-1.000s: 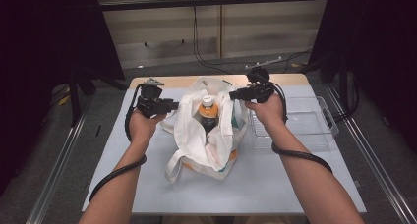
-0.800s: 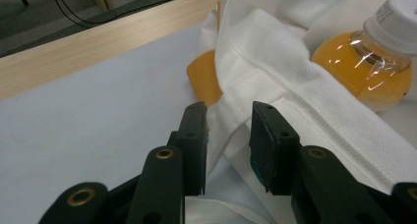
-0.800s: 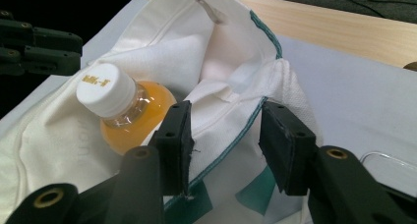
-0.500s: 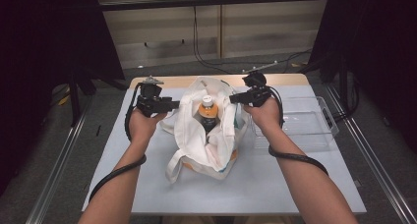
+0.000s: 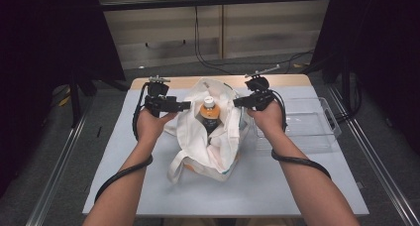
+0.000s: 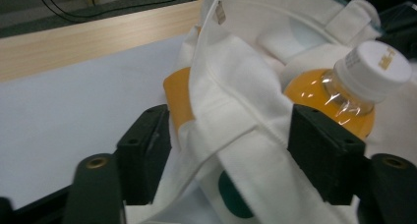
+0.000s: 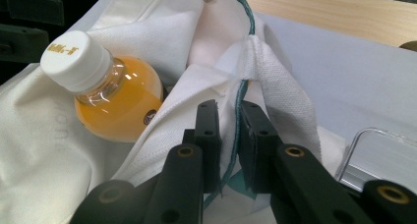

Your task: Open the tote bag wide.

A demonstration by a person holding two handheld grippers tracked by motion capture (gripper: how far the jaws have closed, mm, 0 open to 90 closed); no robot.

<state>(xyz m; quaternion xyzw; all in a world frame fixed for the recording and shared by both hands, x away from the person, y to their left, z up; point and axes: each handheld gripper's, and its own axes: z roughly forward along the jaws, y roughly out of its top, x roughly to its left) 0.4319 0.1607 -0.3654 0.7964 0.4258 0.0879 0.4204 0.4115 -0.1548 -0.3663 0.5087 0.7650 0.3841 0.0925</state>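
A white cloth bag [image 5: 213, 141] stands mid-table with its mouth open. Inside it an orange drink bottle [image 5: 210, 112] with a white cap stands upright. My left gripper [image 5: 185, 106] is at the bag's left rim. Its jaws have just been opening and stand wide around the rim and strap [image 6: 236, 86], with the pads off the cloth. The bottle [image 6: 344, 96] is just behind the right jaw. My right gripper [image 5: 237, 103] has just been closing and is shut [image 7: 230, 135] on the bag's green-trimmed right rim [image 7: 246, 62], beside the bottle [image 7: 113, 96].
A clear plastic tray [image 5: 317, 122] lies on the table right of the bag, its corner near my right gripper [image 7: 373, 150]. The white tabletop [image 5: 124, 161] has a wooden strip along its far edge [image 5: 188, 81]. Black cables trail from both grippers along the forearms.
The left gripper's jaws have spread apart at the bag's left rim. The right gripper has shifted slightly left and pinched the right rim. Bag and bottle stay in place.
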